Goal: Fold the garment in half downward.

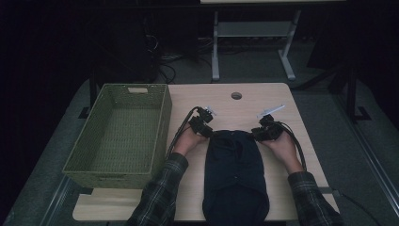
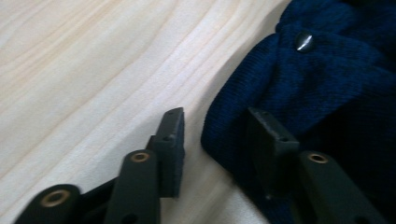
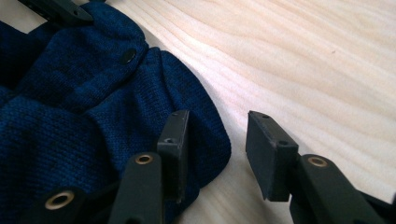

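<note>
1. A dark blue knitted garment (image 1: 234,169) lay folded on the wooden bench (image 1: 282,101), running from its middle back to the edge nearest me, where it hung slightly over.
2. My left tool (image 1: 209,128) sat at the far left corner of the garment. In the left gripper view its jaws stood apart, one over bare wood just beside the knit (image 2: 299,88), the other over the fabric edge; nothing was clamped between them.
3. My right tool (image 1: 261,129) sat at the garment's far right corner. In the right gripper view its jaws were likewise spread, one over the rounded fold of the knit (image 3: 93,107), the other over bare wood, gripping nothing.
4. A small dark button (image 2: 304,41) showed on the garment just beyond the left tool's jaws; the right gripper view showed a button (image 3: 127,56) beyond its jaws too.
5. A green woven basket (image 1: 162,122) stood left of the garment, near my left hand (image 1: 187,140), its right wall close beside the left tool's cable.
6. A round hole (image 1: 236,95) in the bench lay beyond the garment, well apart from both tools.
7. Bare wood lay between each tool and the garment's corners; nothing stood in the way there.
</note>
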Demonstrator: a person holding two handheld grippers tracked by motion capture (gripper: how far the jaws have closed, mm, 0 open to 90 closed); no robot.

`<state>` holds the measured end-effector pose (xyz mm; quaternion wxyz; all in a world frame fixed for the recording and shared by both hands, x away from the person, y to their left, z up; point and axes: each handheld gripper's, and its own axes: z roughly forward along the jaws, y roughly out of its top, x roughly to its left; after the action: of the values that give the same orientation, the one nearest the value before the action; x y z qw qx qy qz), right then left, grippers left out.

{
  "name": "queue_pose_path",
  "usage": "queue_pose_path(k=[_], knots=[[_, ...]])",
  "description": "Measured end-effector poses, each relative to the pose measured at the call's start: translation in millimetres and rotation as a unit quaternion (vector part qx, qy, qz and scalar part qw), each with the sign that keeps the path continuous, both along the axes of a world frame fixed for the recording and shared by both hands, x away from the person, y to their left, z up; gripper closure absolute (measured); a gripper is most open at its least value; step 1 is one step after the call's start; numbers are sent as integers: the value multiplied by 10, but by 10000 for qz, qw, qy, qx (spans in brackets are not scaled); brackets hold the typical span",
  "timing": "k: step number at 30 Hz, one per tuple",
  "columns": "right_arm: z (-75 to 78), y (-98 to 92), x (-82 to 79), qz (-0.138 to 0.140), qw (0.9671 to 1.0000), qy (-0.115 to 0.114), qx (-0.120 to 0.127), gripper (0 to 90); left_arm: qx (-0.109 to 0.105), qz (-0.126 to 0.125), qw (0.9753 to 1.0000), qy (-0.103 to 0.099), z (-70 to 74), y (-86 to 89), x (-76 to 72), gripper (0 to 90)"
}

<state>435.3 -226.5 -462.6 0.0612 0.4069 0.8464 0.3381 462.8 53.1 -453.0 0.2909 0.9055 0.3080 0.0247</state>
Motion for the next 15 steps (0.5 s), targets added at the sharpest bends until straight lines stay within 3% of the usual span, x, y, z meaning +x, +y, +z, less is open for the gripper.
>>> queue_pose_path(k=[3,10,12,15], knots=[[-36,-35,-4,-79,9996,129,251,653,-43,-56,9999,94,-2,-5,-3,685],[-42,-14,-13,-5,9989,261,402,815,71,-140,9998,110,19,-29,-19,782],[-24,16,-34,23,9995,161,260,838,61,-84,9999,104,22,-46,-31,793],[19,98,-80,90,9998,-93,-145,852,191,-92,9998,58,46,-58,-45,806]])
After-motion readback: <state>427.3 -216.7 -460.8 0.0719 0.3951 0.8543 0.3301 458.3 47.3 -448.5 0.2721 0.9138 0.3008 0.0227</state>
